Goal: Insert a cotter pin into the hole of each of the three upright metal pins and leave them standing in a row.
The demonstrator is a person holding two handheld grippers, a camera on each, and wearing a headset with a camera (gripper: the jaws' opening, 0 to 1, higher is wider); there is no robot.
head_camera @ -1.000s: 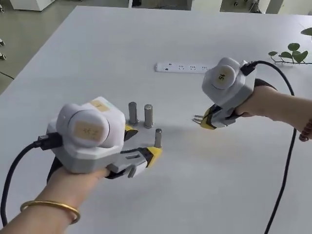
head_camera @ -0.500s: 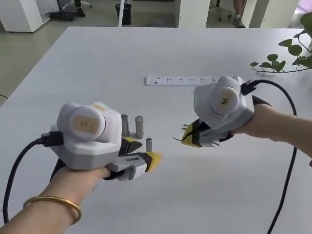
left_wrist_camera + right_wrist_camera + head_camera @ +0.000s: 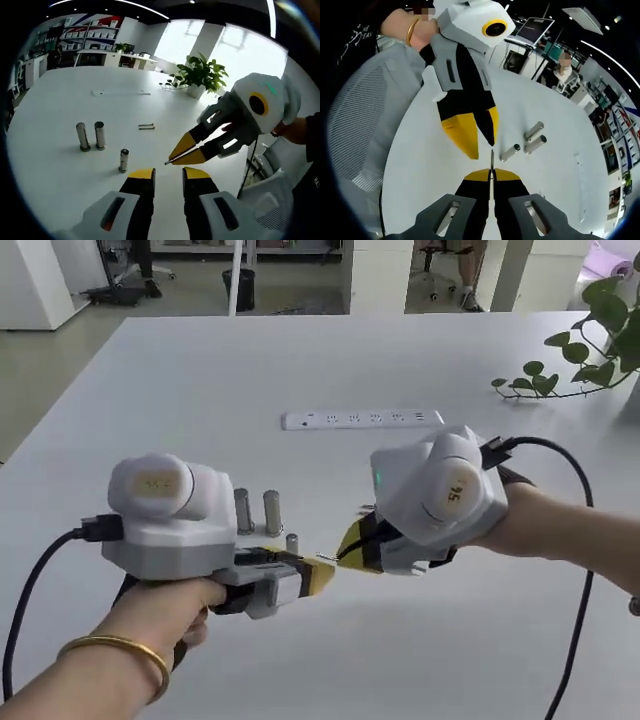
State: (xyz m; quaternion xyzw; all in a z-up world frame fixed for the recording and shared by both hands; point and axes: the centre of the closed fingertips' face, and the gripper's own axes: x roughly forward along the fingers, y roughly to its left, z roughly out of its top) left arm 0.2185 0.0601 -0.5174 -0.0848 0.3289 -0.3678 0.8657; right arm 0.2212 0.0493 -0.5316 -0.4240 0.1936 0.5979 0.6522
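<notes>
Three grey metal pins stand on the white table: two side by side [image 3: 243, 510] [image 3: 272, 512] and a shorter one [image 3: 292, 542] in front; they also show in the left gripper view [image 3: 82, 136] [image 3: 100, 135] [image 3: 123, 160]. My right gripper [image 3: 491, 175] is shut on a thin cotter pin [image 3: 491, 162] that sticks out forward. Its yellow tips [image 3: 187, 150] point the cotter pin [image 3: 169, 161] at the gap of my left gripper [image 3: 169, 174], which is open and holds nothing. In the head view the left gripper [image 3: 320, 575] and the right gripper [image 3: 345, 543] nearly meet, just right of the front pin.
Two spare cotter pins [image 3: 146, 126] lie on the table beyond the metal pins. A white power strip [image 3: 360, 420] lies further back, and a potted plant [image 3: 600, 330] stands at the far right. Black cables trail from both grippers. Office furniture stands beyond the table.
My right gripper has moved left with the cotter pin, up to the left gripper's tips. The head camera has tilted up, so the table slid down in view.
</notes>
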